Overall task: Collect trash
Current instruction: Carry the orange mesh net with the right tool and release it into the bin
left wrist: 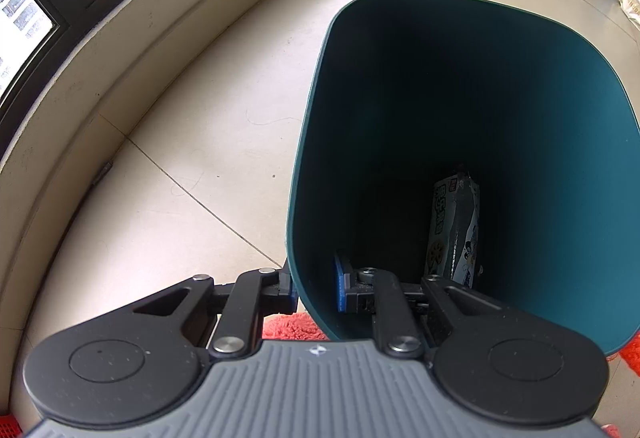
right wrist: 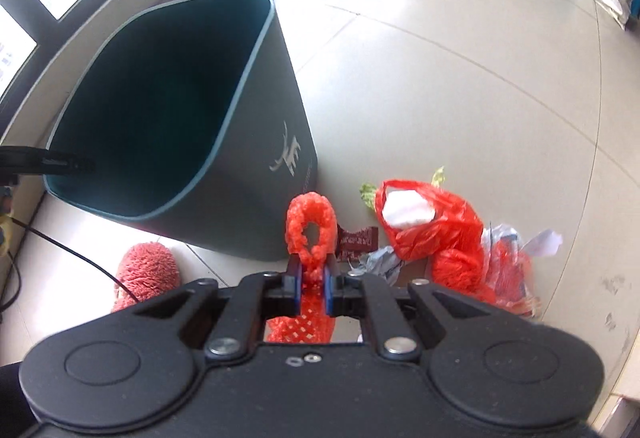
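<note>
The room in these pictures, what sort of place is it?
Probably a room in a home or flat. It has a pale tiled floor, a big window over a low sill, a dark green waste bin, and a fluffy red slipper by the rubbish.

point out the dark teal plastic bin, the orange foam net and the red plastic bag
dark teal plastic bin (right wrist: 280,110), right wrist view, outer wall
orange foam net (right wrist: 312,222), right wrist view, looped top
red plastic bag (right wrist: 440,230), right wrist view, crumpled front

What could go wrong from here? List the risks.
1. The left claw pinches only the bin rim; the tilted bin could slip or tip.
2. The right claw grips the orange foam net low, so its floppy loop may snag the rim and miss.
</note>
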Demonstrator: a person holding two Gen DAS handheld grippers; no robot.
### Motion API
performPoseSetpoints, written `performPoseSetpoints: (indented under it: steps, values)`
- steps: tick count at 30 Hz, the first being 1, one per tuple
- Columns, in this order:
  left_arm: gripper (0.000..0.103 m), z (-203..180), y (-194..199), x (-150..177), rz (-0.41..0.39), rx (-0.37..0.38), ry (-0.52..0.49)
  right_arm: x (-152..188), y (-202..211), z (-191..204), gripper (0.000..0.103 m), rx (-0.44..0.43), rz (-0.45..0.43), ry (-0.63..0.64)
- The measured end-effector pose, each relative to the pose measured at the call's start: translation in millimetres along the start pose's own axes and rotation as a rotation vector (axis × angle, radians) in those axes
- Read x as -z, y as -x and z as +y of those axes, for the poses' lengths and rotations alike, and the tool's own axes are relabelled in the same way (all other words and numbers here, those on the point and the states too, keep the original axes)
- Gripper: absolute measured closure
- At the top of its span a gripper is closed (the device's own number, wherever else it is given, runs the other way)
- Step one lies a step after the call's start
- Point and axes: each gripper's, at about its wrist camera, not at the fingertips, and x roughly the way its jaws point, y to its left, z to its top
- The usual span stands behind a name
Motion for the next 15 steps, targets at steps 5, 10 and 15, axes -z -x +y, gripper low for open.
performPoseSetpoints:
  steps: [5, 10, 15]
  values:
    - [0.087, 0.7, -0.1, 0.1, 0.0, 0.007, 0.002, -38.1, 40.1, 20.0, 0.094, -0.038, -0.098, 0.077]
    - [0.087, 1.3, -0.4, 0.5, 0.0, 0.006, 0.001, -75.3, 42.3, 38.4, 0.094, -0.066, -0.168, 0.082]
    - [0.087, 0.0, -0.3, 0.2, 0.001, 0.005, 0.0, -95.0, 4.4, 57.9, 0.094, -0.084, -0.124, 0.075]
